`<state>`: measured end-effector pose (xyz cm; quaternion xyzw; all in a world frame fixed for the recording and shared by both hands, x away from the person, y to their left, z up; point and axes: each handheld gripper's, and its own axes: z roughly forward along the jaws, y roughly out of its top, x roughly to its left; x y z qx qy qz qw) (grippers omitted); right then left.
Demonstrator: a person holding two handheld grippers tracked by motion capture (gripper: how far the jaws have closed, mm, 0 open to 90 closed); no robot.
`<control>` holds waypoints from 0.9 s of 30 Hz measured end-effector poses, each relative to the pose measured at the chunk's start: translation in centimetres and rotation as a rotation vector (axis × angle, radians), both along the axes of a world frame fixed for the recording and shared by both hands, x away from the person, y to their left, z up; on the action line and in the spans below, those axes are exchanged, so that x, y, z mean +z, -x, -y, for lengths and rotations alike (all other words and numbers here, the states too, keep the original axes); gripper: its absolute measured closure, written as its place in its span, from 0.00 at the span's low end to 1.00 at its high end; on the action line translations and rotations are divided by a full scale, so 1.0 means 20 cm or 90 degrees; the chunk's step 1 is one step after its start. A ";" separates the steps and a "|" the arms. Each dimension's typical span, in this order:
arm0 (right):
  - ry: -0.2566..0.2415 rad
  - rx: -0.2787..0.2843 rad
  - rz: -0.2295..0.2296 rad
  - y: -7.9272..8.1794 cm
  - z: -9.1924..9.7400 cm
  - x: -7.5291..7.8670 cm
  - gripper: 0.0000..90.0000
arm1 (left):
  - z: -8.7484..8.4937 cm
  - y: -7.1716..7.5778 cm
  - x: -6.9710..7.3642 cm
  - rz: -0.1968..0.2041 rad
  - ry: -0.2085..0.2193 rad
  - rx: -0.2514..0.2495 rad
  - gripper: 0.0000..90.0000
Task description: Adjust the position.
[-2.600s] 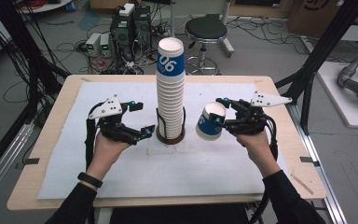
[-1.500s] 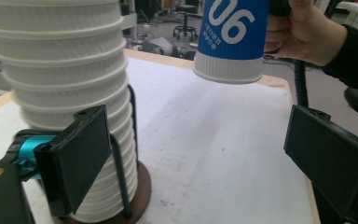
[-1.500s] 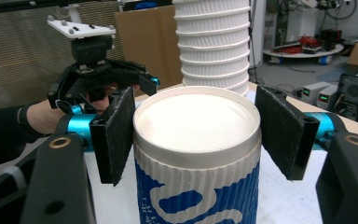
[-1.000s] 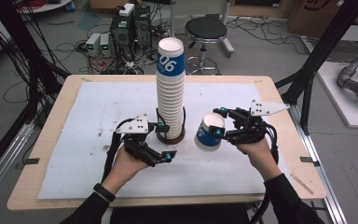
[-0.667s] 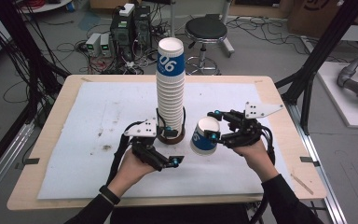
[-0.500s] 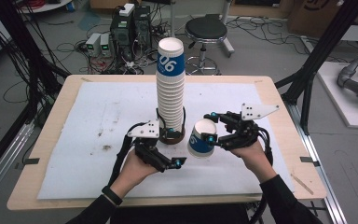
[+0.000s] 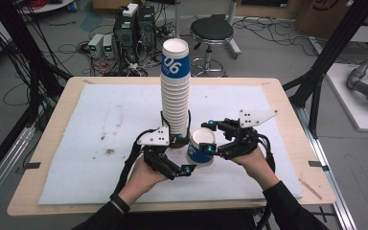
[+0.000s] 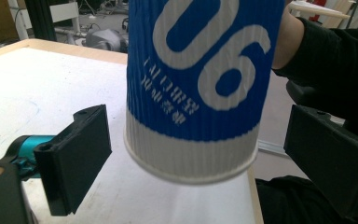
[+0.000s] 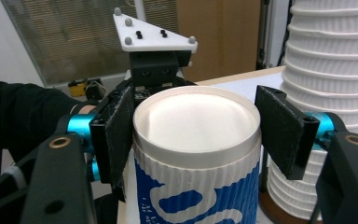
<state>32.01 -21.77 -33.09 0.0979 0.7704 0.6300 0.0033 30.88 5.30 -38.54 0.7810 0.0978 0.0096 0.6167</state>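
A blue and white ribbed paper cup (image 7: 202,147) marked 06 hangs upright just above the white mat, with my right gripper (image 7: 210,137) shut on it near its rim. In the right gripper view the black pads (image 9: 117,135) flank the cup (image 9: 196,121) under its rim. My left gripper (image 7: 184,155) is at the cup's lower left. In the left gripper view its jaws stand open on either side of the cup's (image 8: 200,88) lower part, with gaps to both pads. A tall stack of the same cups (image 7: 175,96) stands right behind both grippers.
The white mat (image 7: 100,124) covers most of the wooden table (image 7: 292,110). The cup stack sits on a dark round base (image 9: 279,212). Beyond the far edge are a stool (image 7: 212,31) and electronics with cables (image 7: 132,21) on the floor.
Both hands have moved toward the middle front of the stack. The right gripper carried the cup left and slightly down, and the left gripper slid right until its open jaws came around the cup's base.
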 end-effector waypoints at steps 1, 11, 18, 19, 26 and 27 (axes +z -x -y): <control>0.002 0.001 0.002 0.00 -0.01 0.00 0.36 | 0.00 0.00 0.00 0.000 0.000 -0.001 0.08; 0.010 0.017 -0.005 0.02 -0.06 -0.02 0.36 | 0.04 0.00 -0.03 -0.006 -0.002 -0.012 0.08; 0.007 0.026 -0.007 0.02 -0.07 -0.03 0.36 | 0.05 -0.01 -0.04 -0.016 0.002 -0.012 0.08; 0.007 0.026 -0.009 0.02 -0.08 -0.03 0.36 | 0.05 -0.01 -0.05 -0.019 0.003 -0.012 0.08; 0.001 0.027 -0.012 0.02 -0.07 -0.03 0.36 | 0.05 -0.01 -0.05 -0.022 -0.003 -0.022 0.16; 0.002 0.025 -0.012 0.02 -0.07 -0.03 0.36 | 0.05 -0.01 -0.05 -0.023 -0.003 -0.022 0.16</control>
